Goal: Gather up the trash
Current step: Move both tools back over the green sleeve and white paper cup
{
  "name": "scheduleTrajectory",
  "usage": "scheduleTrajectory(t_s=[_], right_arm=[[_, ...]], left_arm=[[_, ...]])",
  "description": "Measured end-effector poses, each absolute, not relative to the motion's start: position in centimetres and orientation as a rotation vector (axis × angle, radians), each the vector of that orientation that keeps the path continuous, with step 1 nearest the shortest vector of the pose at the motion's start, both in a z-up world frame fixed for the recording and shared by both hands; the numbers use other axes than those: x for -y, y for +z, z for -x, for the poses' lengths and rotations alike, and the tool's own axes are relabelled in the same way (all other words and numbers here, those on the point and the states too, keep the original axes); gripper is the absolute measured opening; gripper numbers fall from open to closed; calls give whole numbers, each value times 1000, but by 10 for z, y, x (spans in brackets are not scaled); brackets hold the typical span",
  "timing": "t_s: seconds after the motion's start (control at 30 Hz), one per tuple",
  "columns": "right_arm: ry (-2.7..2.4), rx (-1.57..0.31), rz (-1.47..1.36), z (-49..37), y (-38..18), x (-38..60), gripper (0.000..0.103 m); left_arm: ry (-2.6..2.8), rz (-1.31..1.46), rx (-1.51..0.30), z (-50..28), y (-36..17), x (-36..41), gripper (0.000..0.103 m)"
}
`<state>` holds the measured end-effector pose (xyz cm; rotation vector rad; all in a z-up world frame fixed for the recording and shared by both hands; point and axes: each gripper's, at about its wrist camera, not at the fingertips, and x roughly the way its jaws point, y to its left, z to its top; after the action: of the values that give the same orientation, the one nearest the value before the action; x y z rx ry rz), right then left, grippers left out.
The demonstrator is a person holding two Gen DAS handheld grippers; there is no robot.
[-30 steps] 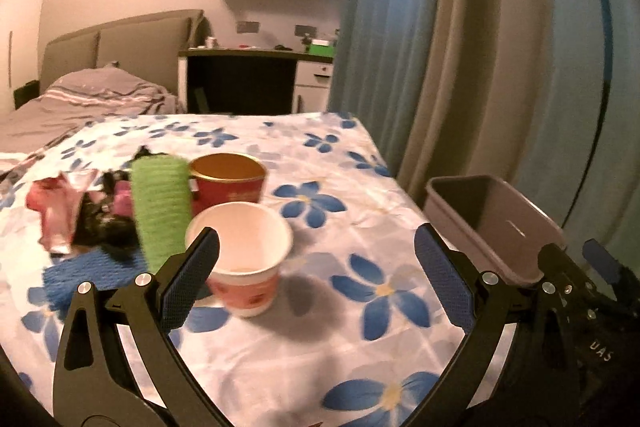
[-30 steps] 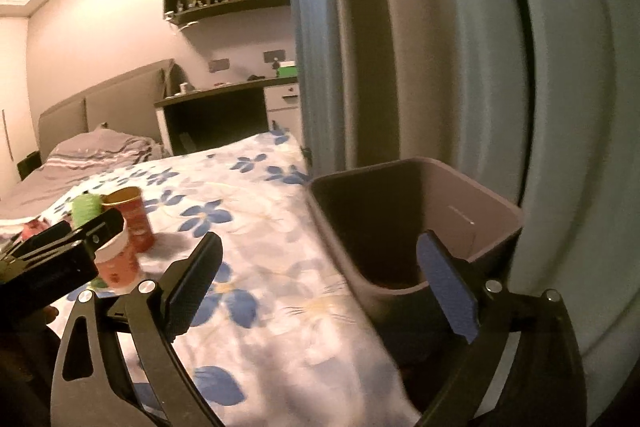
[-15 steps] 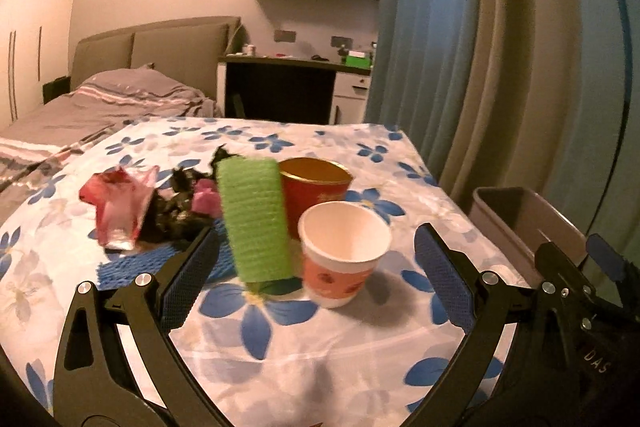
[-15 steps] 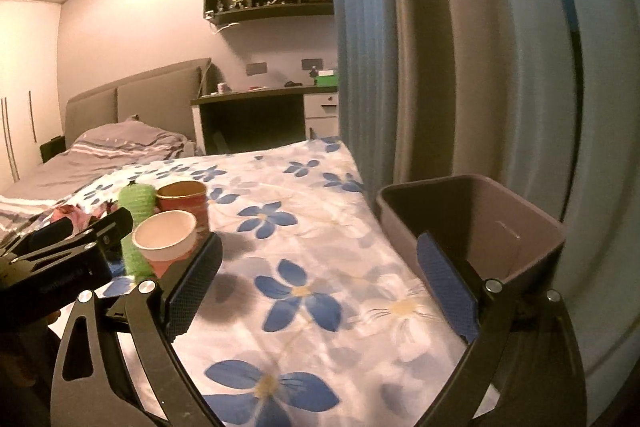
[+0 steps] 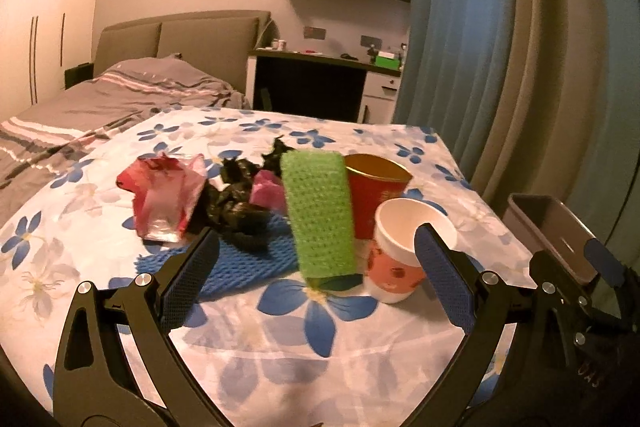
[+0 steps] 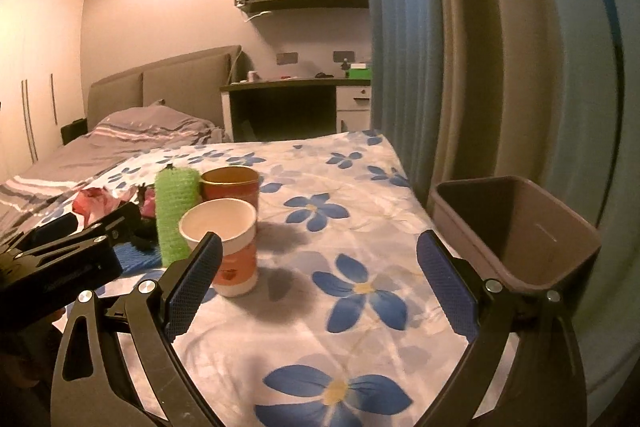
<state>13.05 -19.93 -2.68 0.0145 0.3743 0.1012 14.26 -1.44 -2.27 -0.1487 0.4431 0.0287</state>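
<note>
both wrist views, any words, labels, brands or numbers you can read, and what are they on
None can be read for certain.
Right tongs body: pale letters, upside down and blurred, unreadable.
Left tongs body: a faint line of print, too blurred to read.
White paper cup: red printed band with a mark low down, no legible text.
Red paper cup: a faint pale mark, unreadable.
Trash bin: only a pale dash inside, no writing.

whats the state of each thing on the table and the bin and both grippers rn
white paper cup: upright, looks empty
red cup: upright, behind the white one
green foam net: standing on end
blue foam net: lying flat
black bag: crumpled
pink wrapper: crumpled
bin: open, beside the table; bottom hidden
left gripper: open, holding nothing
right gripper: open, holding nothing
</note>
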Motion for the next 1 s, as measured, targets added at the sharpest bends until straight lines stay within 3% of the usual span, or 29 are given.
scheduleTrajectory(t_s=[0.83,1.0], right_arm=[[221,-501,24,-188,-46,132,94],[228,-530,25,-199,-51,129,89]], left_arm=[[178,214,-439,-149,-26,-50,96],[177,215,-443,-151,-27,-51,96]])
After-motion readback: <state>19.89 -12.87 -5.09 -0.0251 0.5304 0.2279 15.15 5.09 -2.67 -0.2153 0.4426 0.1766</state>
